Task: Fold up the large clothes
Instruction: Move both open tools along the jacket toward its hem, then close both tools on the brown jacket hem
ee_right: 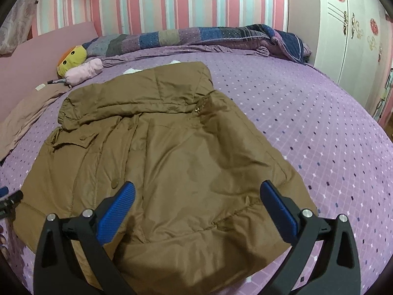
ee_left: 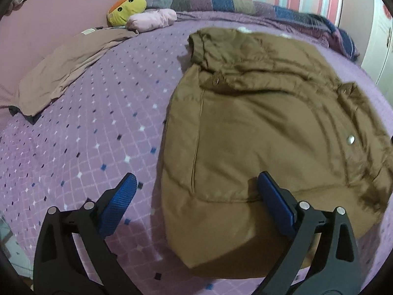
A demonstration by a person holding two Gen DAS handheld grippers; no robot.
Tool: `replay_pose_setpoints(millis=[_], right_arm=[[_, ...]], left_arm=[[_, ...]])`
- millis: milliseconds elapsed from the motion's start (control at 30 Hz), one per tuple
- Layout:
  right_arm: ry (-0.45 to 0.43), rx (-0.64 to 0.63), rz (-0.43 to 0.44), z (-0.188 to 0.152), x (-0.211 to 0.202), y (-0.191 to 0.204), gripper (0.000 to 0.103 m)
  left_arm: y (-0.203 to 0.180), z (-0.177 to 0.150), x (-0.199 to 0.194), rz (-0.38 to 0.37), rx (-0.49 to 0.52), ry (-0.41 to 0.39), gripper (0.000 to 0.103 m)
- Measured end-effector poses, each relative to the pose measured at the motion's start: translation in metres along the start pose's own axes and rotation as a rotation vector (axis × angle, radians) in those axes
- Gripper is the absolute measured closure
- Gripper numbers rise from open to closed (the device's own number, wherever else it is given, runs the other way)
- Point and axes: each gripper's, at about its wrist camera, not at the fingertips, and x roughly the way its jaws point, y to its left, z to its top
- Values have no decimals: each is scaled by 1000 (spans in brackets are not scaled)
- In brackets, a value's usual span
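Far-left edge of the bed: a mauve-brown folded garment lies flat by the pink headboard, smooth cloth, thin and limp.
Far-left corner: a yellow and orange plush toy sits there, with a pink padded roll touching it.
Far edge: a patchwork quilt is bunched in a long ridge under the striped wall.
Bedspread: a purple quilted bedspread, a diamond grid with small dark and white squares, lies soft and flat.
Left gripper: the left gripper is spread wide with nothing between its ribbed blue pads; one finger is over bare bedspread, the other over the jacket's hem.
Jacket: a brown padded jacket with sheen, stitched panels, snap buttons and a flap pocket is spread in the middle of the bed, collar toward the far edge, hem at the near edge.
Right gripper: the right gripper gapes too, holding nothing, both fingers over the hem.
Open room: there is wide bare bedspread to the right of the jacket, up to a white wardrobe with flower decals.
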Motion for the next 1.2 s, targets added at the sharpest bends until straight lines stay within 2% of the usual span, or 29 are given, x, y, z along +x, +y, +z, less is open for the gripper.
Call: replay_pose_setpoints(millis=[167, 300, 467, 633, 733, 800, 1100, 1200], right_arm=[[2, 12, -21, -1, 1, -9, 2], [6, 25, -35, -3, 3, -18, 2], [23, 33, -65, -6, 3, -43, 2], [47, 60, -90, -10, 8, -78, 2], [66, 63, -101, -14, 16, -92, 2], [84, 67, -87, -16, 23, -98, 2], [135, 41, -4, -24, 62, -100, 2], [153, 70, 37, -26, 72, -101, 2]], left_arm=[[3, -10, 10, -19, -11, 14, 5], [-2, -19, 25, 0, 38, 22, 3], [4, -21, 41, -58, -36, 82, 3], [0, -22, 37, -55, 4, 68, 3], [-5, -20, 36, -68, 35, 62, 11], [-7, -19, 35, -85, 38, 69, 16], [-11, -17, 37, -65, 70, 77, 16], [-15, -16, 39, -45, 78, 79, 16]])
